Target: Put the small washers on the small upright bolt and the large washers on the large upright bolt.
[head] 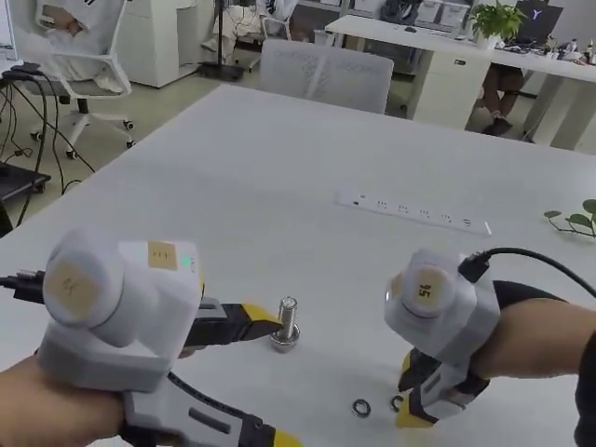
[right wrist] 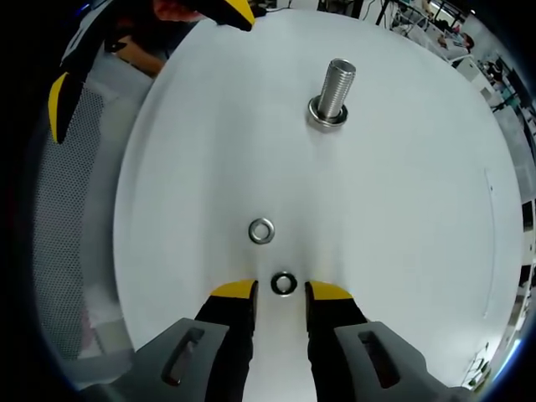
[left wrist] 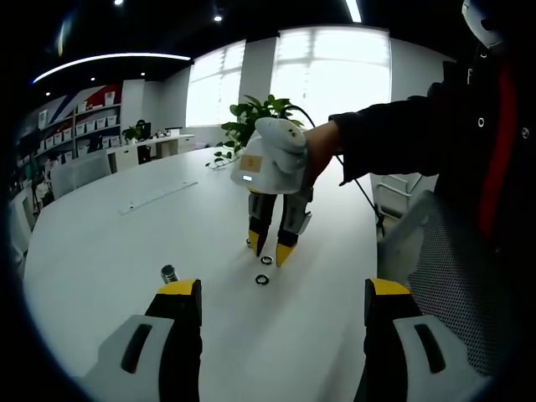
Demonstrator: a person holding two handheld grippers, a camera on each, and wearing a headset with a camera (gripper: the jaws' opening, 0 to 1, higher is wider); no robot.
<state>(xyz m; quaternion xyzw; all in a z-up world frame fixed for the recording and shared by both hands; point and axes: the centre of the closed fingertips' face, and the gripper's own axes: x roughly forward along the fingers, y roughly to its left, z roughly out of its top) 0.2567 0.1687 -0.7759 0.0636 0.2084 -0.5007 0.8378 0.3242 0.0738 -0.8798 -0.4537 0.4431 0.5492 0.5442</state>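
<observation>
One threaded steel bolt (head: pixel 286 321) (right wrist: pixel 333 90) (left wrist: pixel 170 273) stands upright on the white table (head: pixel 279 186). Two small washers lie flat near the table's front edge. One washer (right wrist: pixel 284 283) (head: pixel 398 402) rests between the tips of my right gripper (right wrist: pixel 281 291) (head: pixel 408 391) (left wrist: pixel 272 249), which points down at the table, open, with a thin gap on each side of the ring. The other washer (right wrist: pixel 261 230) (head: pixel 361 407) (left wrist: pixel 262 280) lies just beyond it, toward the bolt. My left gripper (left wrist: pixel 283 289) (head: pixel 270 377) is wide open and holds nothing, one yellow tip close beside the bolt.
A white power strip (head: pixel 414 212) (left wrist: pixel 159 197) lies across the table farther back. Plant leaves (head: pixel 577 219) reach in at the right edge. A grey chair (head: pixel 326 74) stands at the far side. A person's dark sleeve (left wrist: pixel 394 134) runs behind the right gripper.
</observation>
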